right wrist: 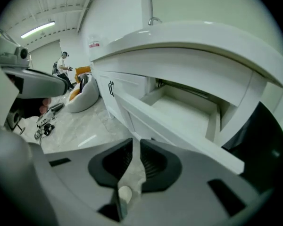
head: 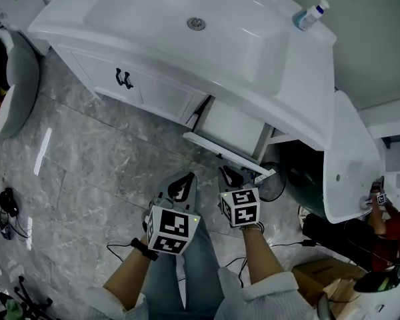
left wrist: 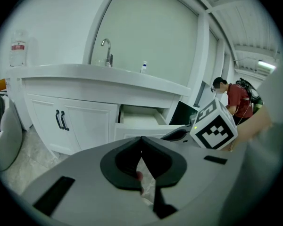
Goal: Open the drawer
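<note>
Head view shows the drawer (head: 232,127) standing pulled out of the white vanity (head: 157,89). Its long front panel runs crosswise just ahead of the right gripper (head: 231,177), which is nearer to it than the left gripper (head: 181,187) (neither touches the panel). The right gripper's jaws stand a narrow slit apart with nothing between them, and the left's tips meet on nothing. Both hands angle down and forward, side by side, so the opening looks essentially done.
</note>
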Demonstrator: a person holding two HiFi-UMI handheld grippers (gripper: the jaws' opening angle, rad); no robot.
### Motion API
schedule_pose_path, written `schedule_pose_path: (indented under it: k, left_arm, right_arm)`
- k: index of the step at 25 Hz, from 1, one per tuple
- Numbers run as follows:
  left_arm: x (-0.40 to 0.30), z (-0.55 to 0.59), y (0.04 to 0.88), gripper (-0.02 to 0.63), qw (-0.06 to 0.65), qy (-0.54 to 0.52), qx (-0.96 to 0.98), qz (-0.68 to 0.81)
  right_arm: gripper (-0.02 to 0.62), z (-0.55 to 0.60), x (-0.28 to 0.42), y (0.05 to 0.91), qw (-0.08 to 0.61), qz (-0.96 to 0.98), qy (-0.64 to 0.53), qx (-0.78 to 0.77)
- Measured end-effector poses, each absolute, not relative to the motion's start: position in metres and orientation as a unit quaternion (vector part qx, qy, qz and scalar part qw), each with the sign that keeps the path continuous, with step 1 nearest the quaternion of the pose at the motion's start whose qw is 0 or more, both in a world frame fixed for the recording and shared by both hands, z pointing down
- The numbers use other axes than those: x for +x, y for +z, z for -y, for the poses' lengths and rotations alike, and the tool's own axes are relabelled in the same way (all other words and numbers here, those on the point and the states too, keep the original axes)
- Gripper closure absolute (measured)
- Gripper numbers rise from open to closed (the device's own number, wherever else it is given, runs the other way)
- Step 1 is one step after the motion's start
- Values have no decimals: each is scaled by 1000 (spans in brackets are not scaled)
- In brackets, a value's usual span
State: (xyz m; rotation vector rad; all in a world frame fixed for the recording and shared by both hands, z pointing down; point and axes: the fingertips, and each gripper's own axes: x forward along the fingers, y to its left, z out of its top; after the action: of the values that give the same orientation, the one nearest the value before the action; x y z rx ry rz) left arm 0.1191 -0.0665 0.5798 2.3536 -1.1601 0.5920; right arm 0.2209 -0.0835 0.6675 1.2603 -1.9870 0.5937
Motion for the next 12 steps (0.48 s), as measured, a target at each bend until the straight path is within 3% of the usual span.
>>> schedule_pose_path:
  k: [12]
  left_arm:
    - [106,74,453,589,195,158,856,451]
  right_arm:
    - [538,82,180,495,220,823,200,484]
